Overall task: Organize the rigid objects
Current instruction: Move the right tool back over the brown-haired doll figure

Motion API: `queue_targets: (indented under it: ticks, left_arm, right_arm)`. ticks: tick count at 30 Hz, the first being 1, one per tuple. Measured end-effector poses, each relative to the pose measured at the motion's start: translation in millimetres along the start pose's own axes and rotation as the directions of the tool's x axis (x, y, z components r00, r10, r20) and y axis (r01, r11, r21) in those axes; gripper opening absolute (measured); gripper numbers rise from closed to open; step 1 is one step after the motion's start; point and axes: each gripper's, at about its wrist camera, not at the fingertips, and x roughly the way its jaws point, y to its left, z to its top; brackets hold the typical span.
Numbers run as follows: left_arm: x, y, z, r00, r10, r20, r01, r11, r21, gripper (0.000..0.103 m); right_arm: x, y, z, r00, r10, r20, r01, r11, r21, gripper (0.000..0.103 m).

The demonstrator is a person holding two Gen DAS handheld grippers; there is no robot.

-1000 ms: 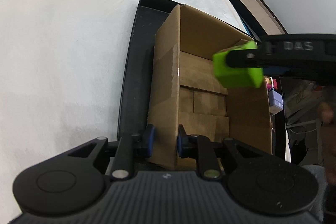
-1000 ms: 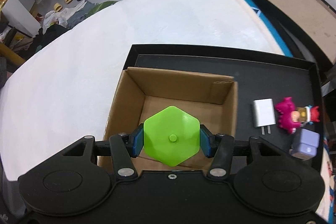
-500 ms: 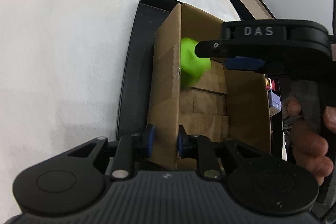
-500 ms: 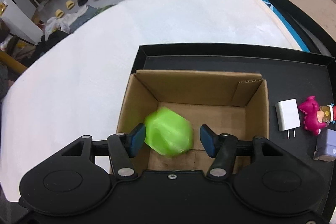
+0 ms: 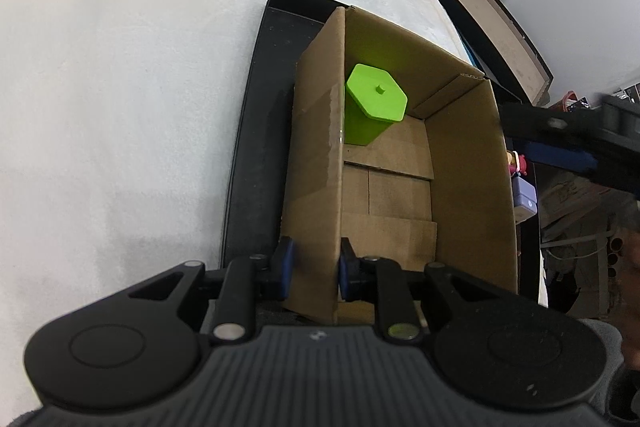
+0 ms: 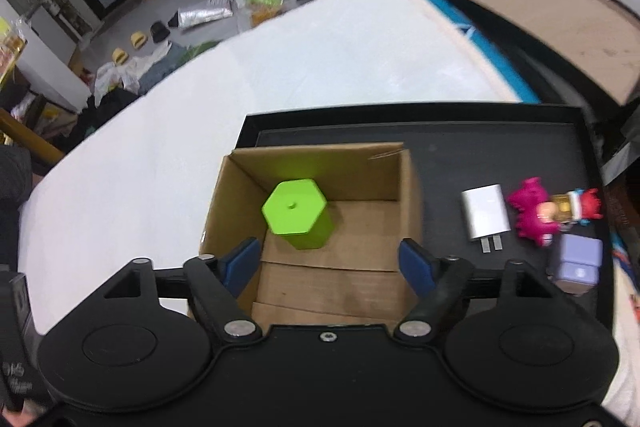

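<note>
A green hexagonal block (image 5: 374, 103) stands upright inside the open cardboard box (image 5: 316, 131), in its far left corner; it also shows in the right wrist view (image 6: 298, 213). My left gripper (image 5: 313, 269) is shut on the box's near left wall. My right gripper (image 6: 331, 259) is open and empty, raised above the box (image 6: 408, 195). A white charger (image 6: 486, 217), a pink toy figure (image 6: 534, 211) and a lilac cube (image 6: 578, 261) lie on the black tray (image 6: 480, 143) right of the box.
The black tray (image 5: 250, 131) sits on a white padded surface (image 5: 120, 87). Another flat dark-framed tray (image 6: 560, 11) lies beyond the surface's far right edge. Clutter covers the floor in the background.
My right gripper opened and let go of the green block, which dropped into the box and now stands there. The right gripper has pulled back up. The left gripper kept hold of the box wall.
</note>
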Motion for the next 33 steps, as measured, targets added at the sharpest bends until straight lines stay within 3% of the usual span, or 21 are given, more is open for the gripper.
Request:
queue_targets:
  ticks: [6, 14, 21, 27, 33]
  left_arm:
    - [0.8, -1.0, 0.5, 1.0, 0.011, 0.0, -0.011, 1.0, -0.009, 0.02]
    - [0.1, -4.9, 0.6, 1.0, 0.029, -0.002, -0.029, 1.0, -0.007, 0.02]
    - [1.3, -7.1, 1.3, 0.999, 0.047, -0.005, -0.047, 0.999, -0.014, 0.02]
    - [0.4, -8.1, -0.3, 0.998, 0.058, -0.003, -0.058, 0.998, -0.015, 0.02]
    - [0.7, -10.7, -0.2, 0.997, 0.073, -0.006, -0.073, 0.997, -0.01, 0.02]
  right_arm:
    - [-27.7, -26.7, -10.2, 0.997, -0.043, 0.063, 0.043, 0.999, 0.002, 0.087]
    - [-40.9, -74.1, -27.7, 0.992, -0.081, 0.097, 0.073, 0.994, 0.087, 0.095]
    - [-37.1, -108.2, -45.2, 0.99, -0.122, 0.064, 0.111, 0.982, 0.155, 0.095]
    - [-20.1, -136.3, -61.6, 0.987, -0.155, -0.03, 0.158, 0.963, 0.217, 0.095]
    - [-10.2, -152.0, -74.8, 0.985, -0.157, -0.069, 0.169, 0.951, 0.257, 0.095]
